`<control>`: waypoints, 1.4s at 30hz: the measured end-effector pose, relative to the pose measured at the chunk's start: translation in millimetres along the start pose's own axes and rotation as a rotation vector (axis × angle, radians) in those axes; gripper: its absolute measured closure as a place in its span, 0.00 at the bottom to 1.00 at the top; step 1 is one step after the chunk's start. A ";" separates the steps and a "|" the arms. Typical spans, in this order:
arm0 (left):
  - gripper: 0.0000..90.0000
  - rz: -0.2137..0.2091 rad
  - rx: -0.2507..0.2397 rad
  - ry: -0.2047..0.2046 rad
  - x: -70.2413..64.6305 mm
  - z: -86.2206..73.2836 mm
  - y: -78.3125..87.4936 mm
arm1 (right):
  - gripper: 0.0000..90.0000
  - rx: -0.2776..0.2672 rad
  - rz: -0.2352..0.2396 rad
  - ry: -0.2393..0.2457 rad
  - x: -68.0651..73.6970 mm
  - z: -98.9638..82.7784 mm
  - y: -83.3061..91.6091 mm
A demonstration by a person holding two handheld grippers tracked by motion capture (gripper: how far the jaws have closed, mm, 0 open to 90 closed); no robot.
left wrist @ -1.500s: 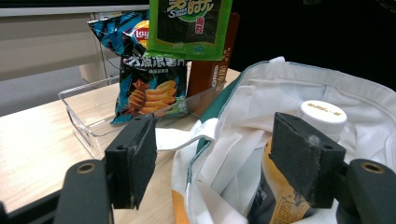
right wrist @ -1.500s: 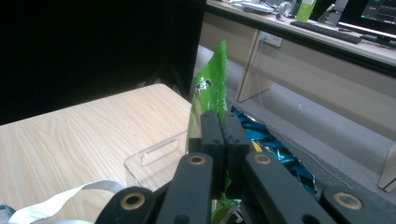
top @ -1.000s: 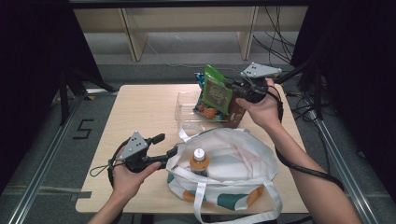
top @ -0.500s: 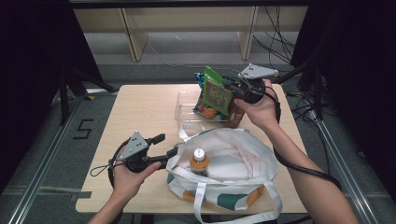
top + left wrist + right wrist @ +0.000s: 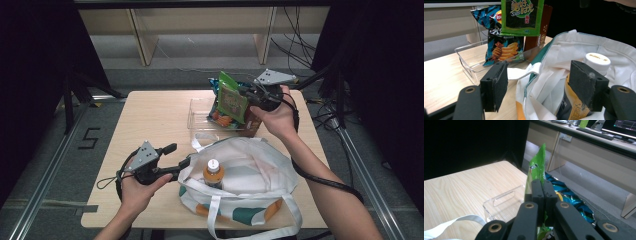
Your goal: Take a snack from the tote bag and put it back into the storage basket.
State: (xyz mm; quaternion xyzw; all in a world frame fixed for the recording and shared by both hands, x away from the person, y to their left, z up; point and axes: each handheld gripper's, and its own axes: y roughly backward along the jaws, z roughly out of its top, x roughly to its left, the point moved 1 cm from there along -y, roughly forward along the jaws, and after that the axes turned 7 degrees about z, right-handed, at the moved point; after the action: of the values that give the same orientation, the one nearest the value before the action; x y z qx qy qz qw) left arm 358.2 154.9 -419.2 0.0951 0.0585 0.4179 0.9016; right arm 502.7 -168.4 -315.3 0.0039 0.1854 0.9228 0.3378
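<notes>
Light: we see the table [image 5: 150,115] evenly lit from above, the surroundings dark.
Shadows: soft, faint.
Focus: we find the near jaws slightly soft in both gripper views.

A clear tray [image 5: 200,116] is seen on the far part of the wooden table [image 5: 150,120]. A blue crisp bag [image 5: 499,37] and a brown box [image 5: 541,30] are stood in it, at its right end. A numeral five [image 5: 89,138] is marked on the grey floor left of the table. Wooden shelving [image 5: 200,30] and loose cables [image 5: 295,50] are seen beyond.
</notes>
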 end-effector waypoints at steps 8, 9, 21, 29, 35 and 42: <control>0.34 0.004 0.004 0.000 0.0 0.3 0.8 | 1.00 0.015 0.020 -0.009 0.5 -2.1 -2.3; 0.35 0.003 0.004 0.000 -0.1 0.4 0.8 | 1.00 0.025 0.015 -0.031 2.2 -2.2 -1.5; 0.35 0.001 0.003 -0.003 -0.4 0.5 0.3 | 1.00 0.006 -0.007 -0.009 0.8 -4.1 -5.4; 0.35 0.000 0.004 -0.003 -0.3 0.4 0.3 | 1.00 0.011 0.007 -0.010 0.1 -5.6 -7.5; 0.35 0.000 0.005 -0.002 -0.5 0.2 0.3 | 1.00 0.020 0.004 -0.035 1.7 -7.4 -8.1; 0.34 0.000 0.005 -0.003 -0.6 0.3 0.3 | 1.00 0.014 -0.006 -0.019 0.8 -8.9 -10.4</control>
State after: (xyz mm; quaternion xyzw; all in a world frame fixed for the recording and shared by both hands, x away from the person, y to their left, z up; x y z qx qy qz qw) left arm 357.6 154.6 -418.8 0.0981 0.0580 0.4174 0.9016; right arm 507.4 -163.6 -327.2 0.0143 0.1888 0.9204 0.3420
